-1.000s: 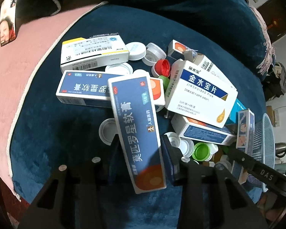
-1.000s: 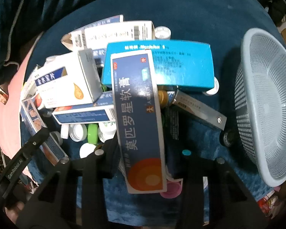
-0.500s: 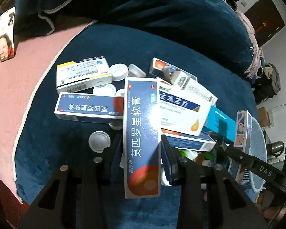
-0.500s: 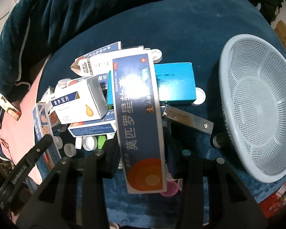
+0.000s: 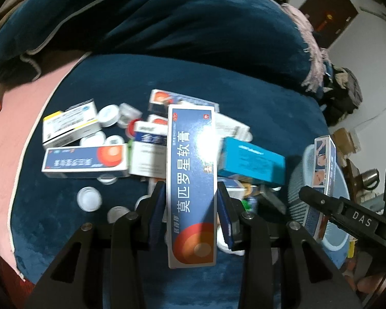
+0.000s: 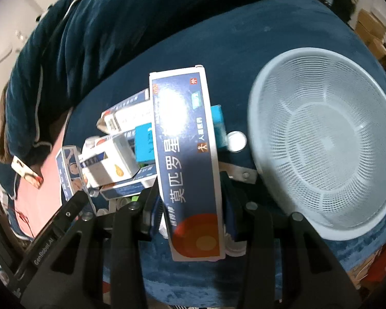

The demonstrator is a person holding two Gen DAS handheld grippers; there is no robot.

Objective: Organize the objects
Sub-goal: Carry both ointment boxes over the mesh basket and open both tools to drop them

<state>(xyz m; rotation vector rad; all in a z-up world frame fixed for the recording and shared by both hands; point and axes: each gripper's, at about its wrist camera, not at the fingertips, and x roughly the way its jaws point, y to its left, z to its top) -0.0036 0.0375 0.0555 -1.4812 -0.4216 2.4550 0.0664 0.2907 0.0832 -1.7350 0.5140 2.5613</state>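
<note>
Two grippers are in view, the left gripper (image 5: 190, 206) and the right gripper (image 6: 190, 206), and each clamps one long blue ointment box: one (image 5: 191, 180) in the left, one (image 6: 187, 164) in the right. Right of the right gripper sits one pale blue mesh basket (image 6: 326, 139). Ahead of the left gripper, a third matching blue ointment box (image 5: 86, 161) lies flat, beside one teal box (image 5: 252, 162) and one yellow-edged white box (image 5: 70, 125). At least five white caps (image 5: 89, 198) lie loose; the blurred pile defies an exact count.
</note>
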